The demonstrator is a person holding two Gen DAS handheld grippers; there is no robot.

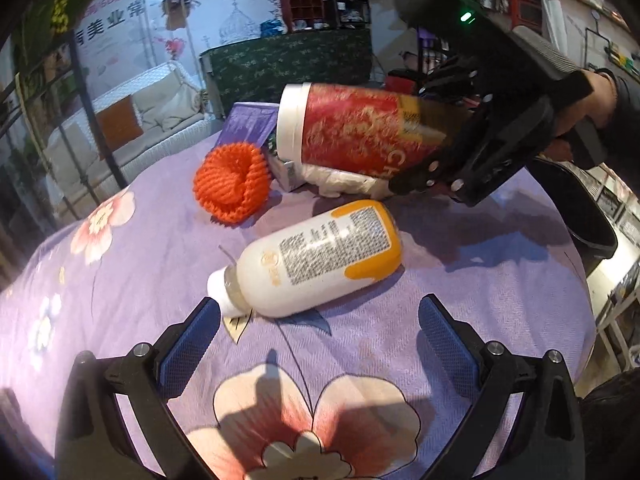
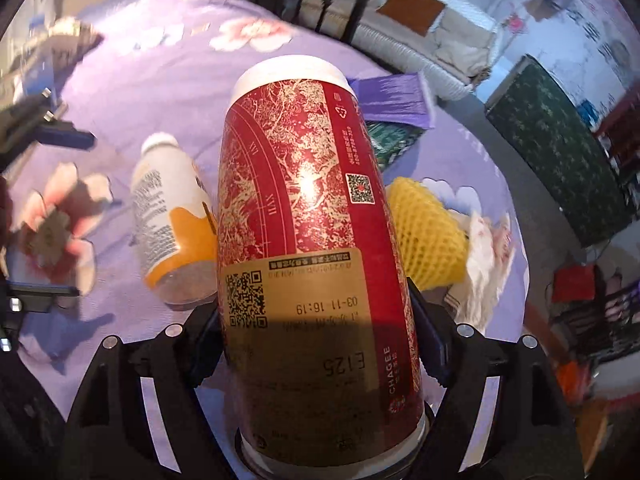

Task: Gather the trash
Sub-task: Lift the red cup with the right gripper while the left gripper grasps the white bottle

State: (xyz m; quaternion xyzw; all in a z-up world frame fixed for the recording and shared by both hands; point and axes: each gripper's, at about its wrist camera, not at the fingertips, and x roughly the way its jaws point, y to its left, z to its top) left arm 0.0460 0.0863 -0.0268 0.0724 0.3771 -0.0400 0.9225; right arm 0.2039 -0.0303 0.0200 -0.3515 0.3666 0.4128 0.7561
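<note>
My right gripper (image 2: 316, 316) is shut on a tall red and gold paper cup (image 2: 304, 200) with a white lid, held tilted above the table. The left wrist view shows the same cup (image 1: 352, 128) in the air, with the right gripper (image 1: 420, 152) clamped near its base. A white bottle with an orange base (image 1: 320, 256) lies on its side on the purple floral cloth (image 1: 120, 288). My left gripper (image 1: 320, 312) stands open just short of the bottle, touching nothing. An orange foam net (image 1: 232, 180), crumpled white tissue (image 1: 344, 182) and a purple packet (image 1: 248, 124) lie behind it.
A small printed box (image 1: 284, 172) sits under the purple packet. A black curved object (image 1: 580, 208) stands off the table's right edge. A white sofa (image 1: 160, 112) and a dark green counter (image 1: 288, 64) lie beyond the far edge.
</note>
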